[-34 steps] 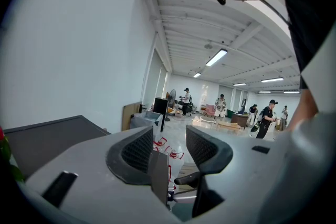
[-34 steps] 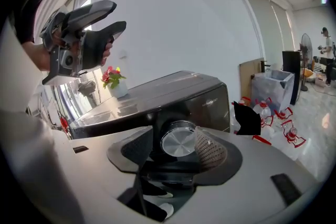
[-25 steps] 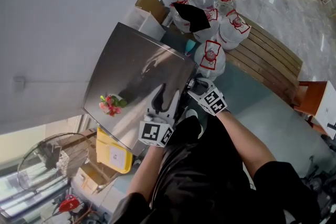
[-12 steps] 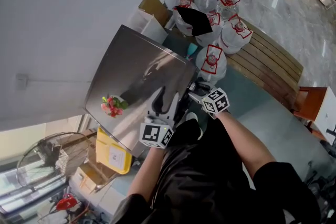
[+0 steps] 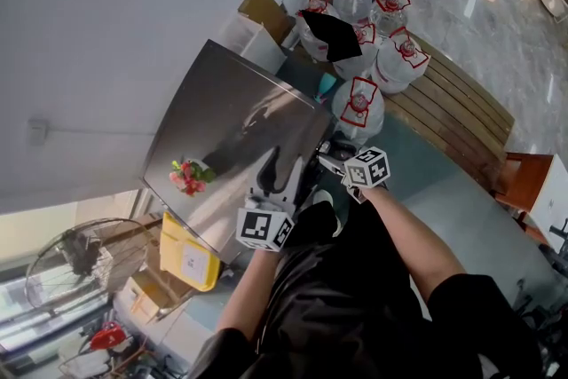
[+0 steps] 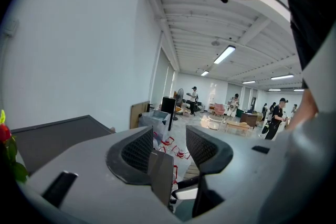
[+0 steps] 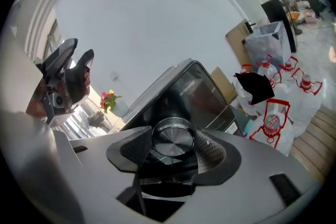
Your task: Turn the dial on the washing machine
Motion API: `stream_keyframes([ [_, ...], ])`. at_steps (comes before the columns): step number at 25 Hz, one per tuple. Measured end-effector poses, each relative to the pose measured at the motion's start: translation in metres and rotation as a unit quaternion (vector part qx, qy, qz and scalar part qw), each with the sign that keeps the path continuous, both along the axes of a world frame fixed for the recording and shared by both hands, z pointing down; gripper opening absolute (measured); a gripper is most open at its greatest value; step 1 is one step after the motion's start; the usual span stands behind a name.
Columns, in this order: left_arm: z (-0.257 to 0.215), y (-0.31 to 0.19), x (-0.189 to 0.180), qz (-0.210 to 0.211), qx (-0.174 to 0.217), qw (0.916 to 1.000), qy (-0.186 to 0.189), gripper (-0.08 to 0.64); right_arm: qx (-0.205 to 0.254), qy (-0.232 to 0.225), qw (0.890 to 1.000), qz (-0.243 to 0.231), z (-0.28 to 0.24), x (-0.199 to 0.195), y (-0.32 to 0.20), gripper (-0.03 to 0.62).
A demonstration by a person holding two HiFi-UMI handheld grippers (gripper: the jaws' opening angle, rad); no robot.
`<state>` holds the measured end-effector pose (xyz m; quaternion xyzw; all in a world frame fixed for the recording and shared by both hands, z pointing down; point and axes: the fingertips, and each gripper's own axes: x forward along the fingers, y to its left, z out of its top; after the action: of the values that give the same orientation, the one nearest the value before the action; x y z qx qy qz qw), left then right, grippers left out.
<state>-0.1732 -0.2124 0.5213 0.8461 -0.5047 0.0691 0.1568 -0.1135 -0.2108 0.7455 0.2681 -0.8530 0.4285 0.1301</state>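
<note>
The washing machine (image 5: 232,115) has a steel top and, in the right gripper view, a dark front panel (image 7: 202,94). Its round metal dial (image 7: 173,140) sits between the pads of my right gripper (image 7: 173,148), which touch it on both sides. From above, the right gripper (image 5: 328,148) reaches in at the machine's front edge and hides the dial. My left gripper (image 5: 282,166) rests over the near edge of the steel top. In its own view the left gripper (image 6: 169,147) stands open with nothing between the jaws, facing the room.
A small pot of red flowers (image 5: 186,176) stands on the machine's top. Several large water bottles (image 5: 359,98) sit on a slatted wooden bench (image 5: 457,102) to the right. A yellow box (image 5: 191,260) and a fan (image 5: 75,257) lie to the left below.
The right gripper's marker cube has rolled and shifted slightly to the right while staying at the dial. The left gripper has held still.
</note>
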Motion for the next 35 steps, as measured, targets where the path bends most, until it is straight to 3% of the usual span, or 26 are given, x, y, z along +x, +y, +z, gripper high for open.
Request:
stream_keyframes([
  [5, -0.006, -0.001, -0.001, -0.009, 0.005, 1.0, -0.002, 0.173, 0.094, 0.022, 0.995, -0.019, -0.022, 0.004, -0.005, 0.238],
  [10, -0.009, -0.002, 0.003, -0.018, 0.008, 0.9998, 0.0, 0.173, 0.175, 0.085, 0.977, -0.087, -0.024, -0.001, 0.006, 0.241],
  [16, -0.007, 0.003, 0.003, -0.029, 0.005, 0.9996, -0.002, 0.173, 0.218, 0.149, 0.956, -0.127, -0.014, -0.007, 0.016, 0.241],
  [25, -0.005, 0.008, 0.0, -0.045, 0.001, 0.999, -0.007, 0.173, 0.247, 0.192, 0.938, -0.149, -0.002, -0.012, 0.015, 0.239],
  [28, -0.006, 0.009, -0.002, -0.048, 0.002, 0.9988, -0.009, 0.173, 0.243, 0.187, 0.94, -0.148, -0.001, -0.013, 0.014, 0.239],
  [31, -0.005, 0.01, -0.003, -0.051, 0.001, 0.9986, -0.013, 0.173, 0.213, 0.162, 0.954, -0.136, -0.001, -0.012, 0.012, 0.239],
  [35, -0.006, 0.011, -0.005, -0.055, 0.002, 0.9984, -0.013, 0.173, 0.181, 0.146, 0.963, -0.133, -0.001, -0.01, 0.012, 0.244],
])
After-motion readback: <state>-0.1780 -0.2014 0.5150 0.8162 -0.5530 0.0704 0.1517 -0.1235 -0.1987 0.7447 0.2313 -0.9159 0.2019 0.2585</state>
